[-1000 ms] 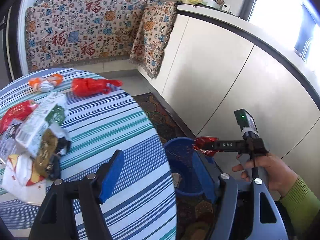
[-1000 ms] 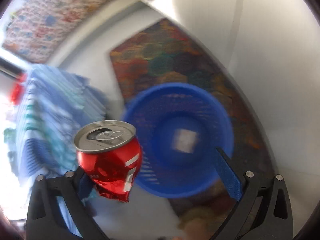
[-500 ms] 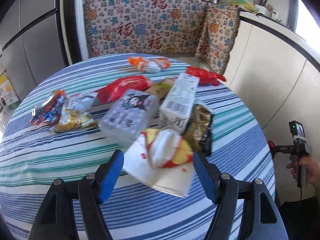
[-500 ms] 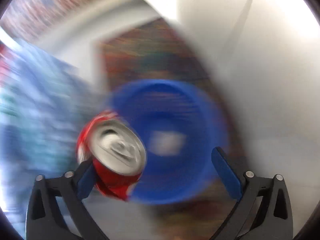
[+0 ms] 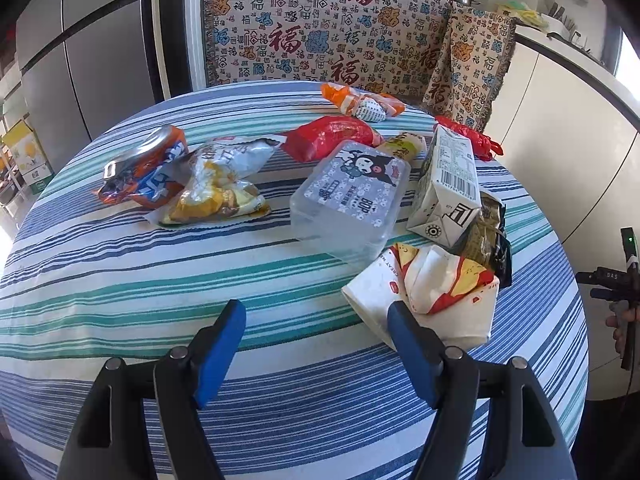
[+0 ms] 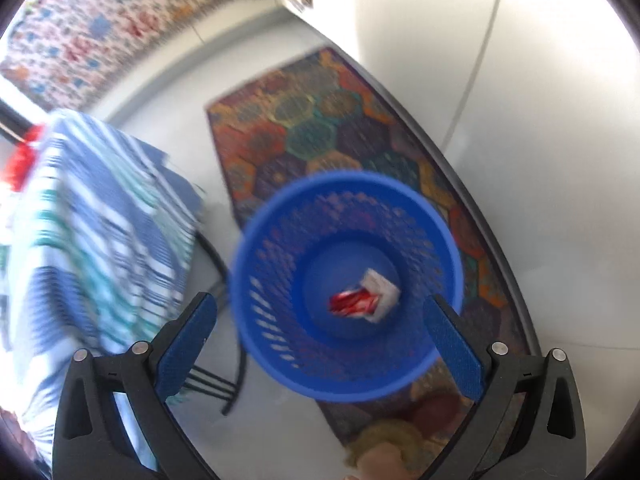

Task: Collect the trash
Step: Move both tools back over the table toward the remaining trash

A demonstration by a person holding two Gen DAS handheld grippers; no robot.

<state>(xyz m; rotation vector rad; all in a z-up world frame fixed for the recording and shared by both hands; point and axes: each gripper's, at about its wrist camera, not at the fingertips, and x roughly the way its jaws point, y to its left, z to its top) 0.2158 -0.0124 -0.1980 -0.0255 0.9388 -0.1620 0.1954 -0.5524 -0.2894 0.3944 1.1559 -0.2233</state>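
My left gripper [image 5: 316,312] is open and empty above the near part of the striped round table [image 5: 160,280]. Close to its right finger lies a crumpled white paper bag [image 5: 424,292]. Further back lie a clear plastic box [image 5: 352,196], a white carton [image 5: 448,188], a crushed orange can [image 5: 144,168], a snack bag [image 5: 216,184] and red wrappers [image 5: 332,136]. My right gripper [image 6: 320,312] is open and empty above the blue mesh bin [image 6: 280,320] on the floor. A crushed red can [image 6: 352,302] and white paper [image 6: 380,292] lie at the bin's bottom.
The table's draped edge [image 6: 100,220] hangs left of the bin. A patterned rug [image 6: 320,128] lies under the bin. White cabinets [image 5: 560,140] stand right of the table. A patterned cloth [image 5: 320,32] covers the counter behind. The right gripper's handle [image 5: 616,280] shows at the table's right.
The red can has left my right gripper and now lies in the blue bin. My left gripper has swung from the bin side to face the table's trash.
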